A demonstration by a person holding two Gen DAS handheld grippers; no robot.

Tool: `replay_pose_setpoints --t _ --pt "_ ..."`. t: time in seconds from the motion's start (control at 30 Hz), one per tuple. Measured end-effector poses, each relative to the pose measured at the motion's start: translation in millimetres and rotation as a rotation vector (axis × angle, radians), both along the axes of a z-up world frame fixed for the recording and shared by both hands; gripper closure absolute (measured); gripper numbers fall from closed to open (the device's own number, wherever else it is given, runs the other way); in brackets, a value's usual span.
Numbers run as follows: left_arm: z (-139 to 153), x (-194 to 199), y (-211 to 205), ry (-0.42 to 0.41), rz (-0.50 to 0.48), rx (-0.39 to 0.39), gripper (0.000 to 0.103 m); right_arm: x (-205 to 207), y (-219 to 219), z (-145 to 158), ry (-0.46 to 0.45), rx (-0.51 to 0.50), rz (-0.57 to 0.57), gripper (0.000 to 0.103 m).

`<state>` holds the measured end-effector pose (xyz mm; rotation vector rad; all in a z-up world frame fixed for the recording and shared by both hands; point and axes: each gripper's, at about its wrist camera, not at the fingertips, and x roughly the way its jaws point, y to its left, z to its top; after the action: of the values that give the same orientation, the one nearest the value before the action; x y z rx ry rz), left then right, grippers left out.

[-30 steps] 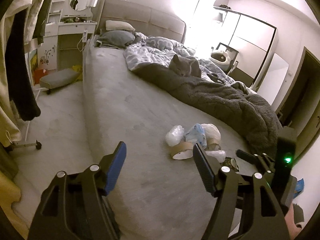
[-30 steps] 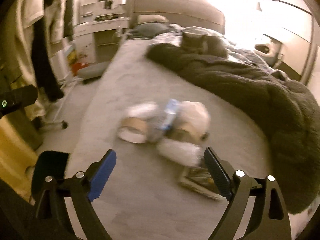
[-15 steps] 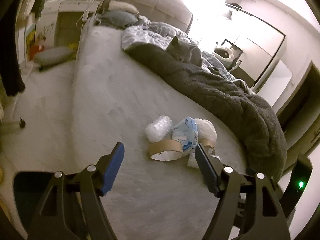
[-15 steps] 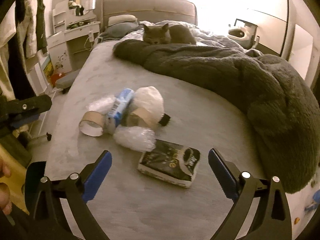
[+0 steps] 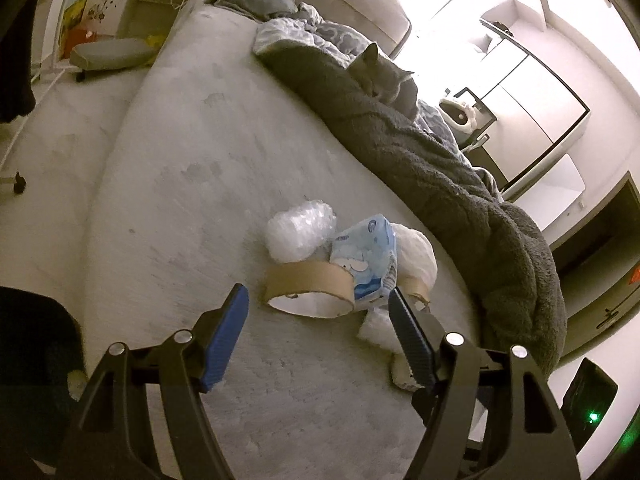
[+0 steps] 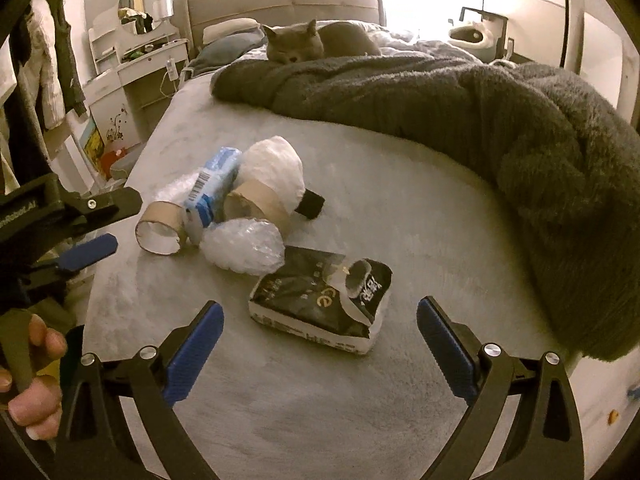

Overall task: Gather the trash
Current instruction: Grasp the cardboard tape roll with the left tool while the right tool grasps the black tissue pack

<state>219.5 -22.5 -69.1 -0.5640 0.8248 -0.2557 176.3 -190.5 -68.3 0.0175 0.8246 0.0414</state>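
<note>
A pile of trash lies on the grey bed (image 5: 200, 168): a wide cardboard tape ring (image 5: 308, 286), a blue tissue pack (image 5: 366, 264), crumpled bubble wrap (image 5: 300, 232) and a white bag (image 5: 416, 256). My left gripper (image 5: 318, 320) is open, its tips just short of the ring and nothing between them. In the right wrist view a torn black-and-white pack (image 6: 320, 300) lies just ahead of my open right gripper (image 6: 320, 340), beside a clear bubble-wrap ball (image 6: 242, 246). The ring (image 6: 160, 232) and the left gripper (image 6: 126, 222) show at the left.
A grey cat (image 6: 296, 42) lies at the far end, on a dark fluffy blanket (image 6: 520, 140) that covers the bed's right side. A white dressing table (image 6: 132, 76) and hanging clothes stand left of the bed. A hand (image 6: 32, 380) grips a handle at the lower left.
Both grippers have come down and closer to the trash pile. The left one has rolled and its tips now reach the cardboard ring. The right jaws stand a little wider, in front of the black pack.
</note>
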Motion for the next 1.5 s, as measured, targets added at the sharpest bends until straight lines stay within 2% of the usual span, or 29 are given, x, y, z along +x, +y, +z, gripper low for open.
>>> replay_pose_setpoints --t 0.1,0.2,0.27,0.5,0.77,1.07,1.13,1.27,1.5 --pt "-6.3 3.9 0.3 0.004 0.018 -0.011 0.029 0.7 -3.8 -4.7 0.011 0.014 -0.009 0.005" --pt "-14.4 7.4 2.2 0.023 0.025 -0.069 0.029 2.6 -6.2 -10.4 0.026 0.030 -0.013 0.005" --pt "-16.9 9.4 1.6 0.031 0.029 -0.081 0.030 3.0 -7.0 -13.7 0.034 0.040 -0.013 0.005" --pt "-21.9 16.5 -4.7 0.037 0.025 -0.066 0.032 3.2 -10.5 -23.5 0.036 0.068 -0.028 0.005" --pt "-29.8 23.8 -11.3 0.055 0.032 -0.035 0.044 6.9 -6.2 -26.3 0.020 0.068 -0.052 0.004" --pt "-25.9 23.5 -17.4 0.031 0.027 0.018 0.045 22.8 -3.0 -26.1 0.030 0.031 -0.024 0.004" --pt "-24.3 22.7 -17.3 0.027 0.025 0.020 0.045 24.1 -4.2 -26.1 0.033 0.026 -0.016 0.007" --pt "-23.4 22.0 -16.0 0.024 0.024 0.023 0.045 29.1 -9.9 -23.2 0.038 0.015 -0.012 0.024" --pt "-18.4 14.4 -11.2 0.004 0.011 0.043 0.046 27.8 -16.8 -16.7 0.035 -0.022 0.003 0.028"
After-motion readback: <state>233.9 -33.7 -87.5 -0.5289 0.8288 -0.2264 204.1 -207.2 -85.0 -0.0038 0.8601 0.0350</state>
